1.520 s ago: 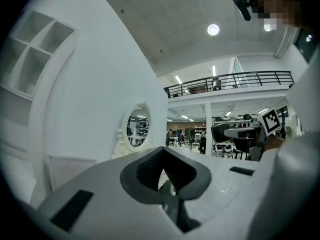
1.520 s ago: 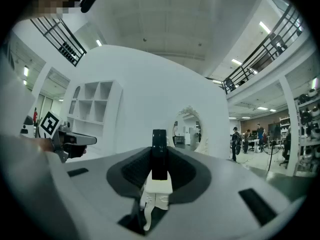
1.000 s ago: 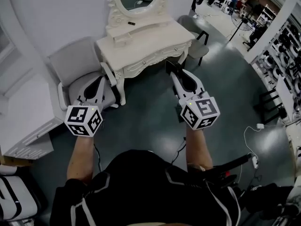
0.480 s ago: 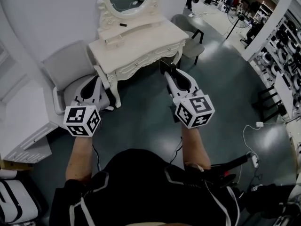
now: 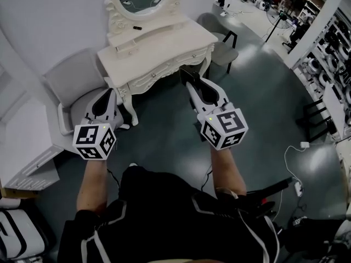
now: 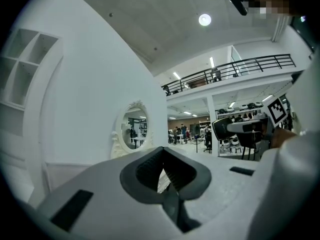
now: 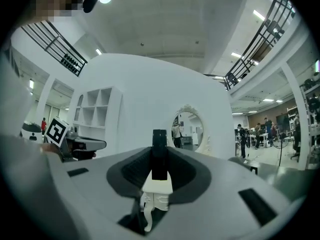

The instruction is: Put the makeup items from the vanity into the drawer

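Head view: the left gripper and right gripper have drawn nearer the cream vanity than a second ago. A small black item lies on its shelf.
Left gripper view: the jaws meet, holding nothing.
Right gripper view: the jaws clamp a slim black stick, upright, short of the vanity.

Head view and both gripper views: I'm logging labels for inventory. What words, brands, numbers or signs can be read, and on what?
No readable word, brand or number in any view.
Left cube and right cube: black-and-white square marker patterns, no letters.
Black item in the right claw: no print shows.
Small dark item on the vanity: too small to read.
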Tool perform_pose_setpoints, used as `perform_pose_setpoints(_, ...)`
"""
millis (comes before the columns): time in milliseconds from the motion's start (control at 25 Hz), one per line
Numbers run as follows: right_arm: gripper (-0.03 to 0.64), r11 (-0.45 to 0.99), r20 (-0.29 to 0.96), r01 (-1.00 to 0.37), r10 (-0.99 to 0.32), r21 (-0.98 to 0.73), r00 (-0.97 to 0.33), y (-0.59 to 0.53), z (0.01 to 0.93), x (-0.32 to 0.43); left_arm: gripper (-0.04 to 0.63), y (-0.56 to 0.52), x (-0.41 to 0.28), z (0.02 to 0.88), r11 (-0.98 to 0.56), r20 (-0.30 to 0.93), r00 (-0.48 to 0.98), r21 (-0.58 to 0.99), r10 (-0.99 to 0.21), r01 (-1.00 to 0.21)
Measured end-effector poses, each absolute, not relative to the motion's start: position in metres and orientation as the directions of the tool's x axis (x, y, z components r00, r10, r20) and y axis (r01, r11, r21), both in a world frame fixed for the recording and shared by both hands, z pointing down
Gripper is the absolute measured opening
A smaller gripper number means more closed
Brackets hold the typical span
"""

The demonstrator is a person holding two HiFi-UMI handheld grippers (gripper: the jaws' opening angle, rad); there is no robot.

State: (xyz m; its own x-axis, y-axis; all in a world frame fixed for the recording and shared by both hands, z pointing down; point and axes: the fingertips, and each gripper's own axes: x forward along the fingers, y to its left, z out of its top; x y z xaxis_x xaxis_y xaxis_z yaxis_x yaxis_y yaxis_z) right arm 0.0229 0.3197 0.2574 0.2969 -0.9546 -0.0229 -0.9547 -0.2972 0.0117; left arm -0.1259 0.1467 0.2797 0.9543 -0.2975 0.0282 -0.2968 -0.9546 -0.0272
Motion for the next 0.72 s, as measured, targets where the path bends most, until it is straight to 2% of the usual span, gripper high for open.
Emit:
perform_pose_setpoints(320, 0.095, -0.33, -0.04, -0.943, -0.944, 0.052, 0.328, 0.275, 0.251, 0.059, 0.003, 0.102, -0.083, 0.286, -0.978, 0.009, 0.978, 0.017, -0.21, -0.21)
perform_pose_setpoints(720, 0.096, -0.363, -0.002, -0.931, -0.932, 0.036, 0.363, 0.172, 0.255, 0.093, 0.003, -0.01, -0.037, 0.28, -0.985, 0.002, 0.985, 0.006, -0.172, -0.172)
